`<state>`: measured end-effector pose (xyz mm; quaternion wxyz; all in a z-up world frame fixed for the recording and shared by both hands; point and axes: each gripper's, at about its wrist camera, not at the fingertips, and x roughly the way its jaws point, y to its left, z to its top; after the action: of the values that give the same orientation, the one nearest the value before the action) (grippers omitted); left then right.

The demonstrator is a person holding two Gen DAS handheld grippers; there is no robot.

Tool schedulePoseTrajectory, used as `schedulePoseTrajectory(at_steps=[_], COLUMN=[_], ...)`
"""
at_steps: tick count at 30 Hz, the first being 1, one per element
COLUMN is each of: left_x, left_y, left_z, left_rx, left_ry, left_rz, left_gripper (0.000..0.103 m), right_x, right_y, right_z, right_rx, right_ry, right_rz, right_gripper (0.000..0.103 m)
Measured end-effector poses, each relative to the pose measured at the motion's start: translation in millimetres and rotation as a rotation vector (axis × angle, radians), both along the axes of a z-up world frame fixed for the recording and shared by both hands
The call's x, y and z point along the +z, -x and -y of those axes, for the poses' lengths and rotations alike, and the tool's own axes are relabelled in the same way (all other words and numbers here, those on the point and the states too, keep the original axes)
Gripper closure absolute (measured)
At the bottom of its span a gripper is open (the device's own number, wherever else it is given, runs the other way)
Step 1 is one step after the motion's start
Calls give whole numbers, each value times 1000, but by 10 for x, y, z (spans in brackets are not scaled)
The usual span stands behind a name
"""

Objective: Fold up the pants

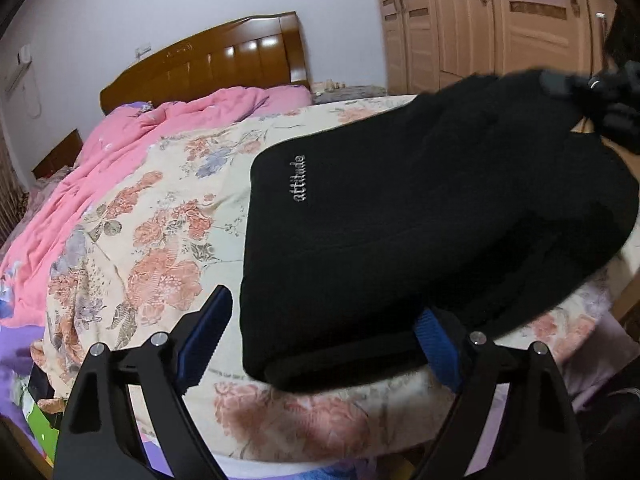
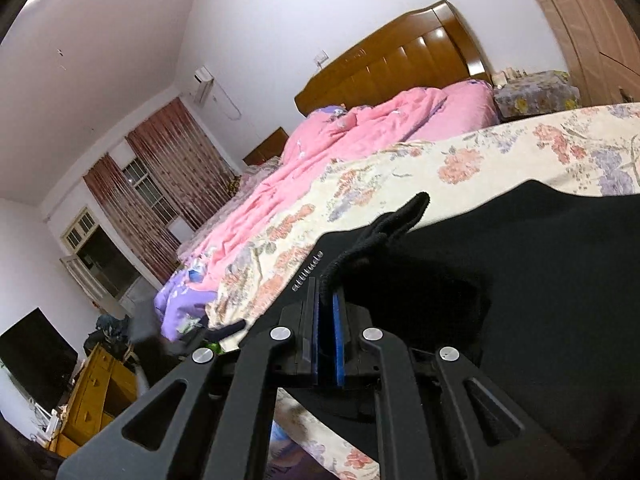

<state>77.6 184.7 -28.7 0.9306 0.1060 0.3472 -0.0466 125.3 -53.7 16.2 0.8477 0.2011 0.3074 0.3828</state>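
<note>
Left wrist view
Fingers (image 1: 206, 340): those of the left gripper (image 1: 320, 344) stood wide apart, blue pads facing inward; the near edge of the black pants (image 1: 420, 216) lay between them, covering the tip of the right-hand pad, and neither pad visibly pressed on the cloth.
Pants: folded into a thick dark block on the floral bedspread (image 1: 152, 240), with a small pale word stitched near the left edge; the far corner was drawn up toward the upper right.
Right gripper (image 1: 560, 82): seen blurred at the upper right, at that raised corner of the pants.
Bedding: a rumpled pink quilt (image 1: 132, 160) lay beyond the bedspread, reaching to the wooden headboard (image 1: 224, 60).
Wardrobe (image 1: 480, 20): pale wooden doors stood behind the bed on the right.

Right wrist view
Fingers (image 2: 339, 332): those of the right gripper (image 2: 329, 304) were closed together, clamped on a bunched fold of the black pants (image 2: 540, 280) that stuck up out of the pads.
Pants: they spread dark across the right and lower part of the view, over the floral bedspread (image 2: 480, 160), the stitched word just left of the pads.
Bedding: the pink quilt (image 2: 340, 148) ran up to the headboard (image 2: 392, 60).
Room: red patterned curtains (image 2: 168, 184) hung at the window on the left, with a dark screen (image 2: 36, 352) low in the corner.
</note>
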Motion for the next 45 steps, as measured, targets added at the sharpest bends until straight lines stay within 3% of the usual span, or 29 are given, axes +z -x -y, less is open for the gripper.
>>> schedulePoseTrajectory(at_steps=[3,4,5,7,10,13,15,16,17,21,24,27,29,30,35,37,39,42,43,44,45], left_x=[36,65,76,102,102,-21,-65,-103,-136,-151,-129,-50,5,16,-95,-140,-183,-248,-258,-256,-244], left_y=[-82,-76,-65,-7,167,160,119,90,96,240,335,430,496,522,435,379,345,328,337,342,353], left_z=[-214,-302,-364,-397,-230,-121,-118,-119,-83,36,-54,-221,-324,-373,-540,-535,-500,-454,-432,-420,-405], left_rx=[99,119,122,92,79,69,63,44,33,-12,-4,8,17,24,94,93,83,76,71,66,62], left_ry=[69,99,123,144,31,-29,-7,18,4,-71,-41,26,50,55,34,39,38,34,37,41,44], left_rz=[35,47,41,24,61,58,45,13,1,11,23,42,56,64,38,23,18,12,11,11,13], left_gripper=[20,35,64,85,90,80,51,32,23,21,10,9,3,2,2,2,2,2,2,2,2], right_x=[-16,-34,-60,-136,-349,-705,-837,-846,-825,-650,-811,-874,-751,-702,-827,-800,-783,-822,-822,-805,-753], right_y=[10,13,17,47,106,66,60,62,55,88,10,-3,47,67,-239,-317,-385,-426,-444,-446,-418], right_z=[26,33,49,67,92,213,244,242,240,225,211,336,455,488,189,9,-197,-320,-276,-221,-127], right_rx=[1,1,2,16,-3,-33,-41,-44,-50,-63,-47,-46,-76,-83,62,86,178,238,226,204,151], right_ry=[4,7,6,12,67,99,124,134,139,163,194,133,128,122,219,284,280,232,197,164,151], right_rz=[1,-3,-10,-26,-49,-145,-164,-157,-143,-72,-158,-221,-177,-153,-251,-223,-247,-267,-271,-263,-230], right_gripper=[94,94,94,94,94,94,94,94,94,94,91,69,7,4,4,4,5,36,49,71,82])
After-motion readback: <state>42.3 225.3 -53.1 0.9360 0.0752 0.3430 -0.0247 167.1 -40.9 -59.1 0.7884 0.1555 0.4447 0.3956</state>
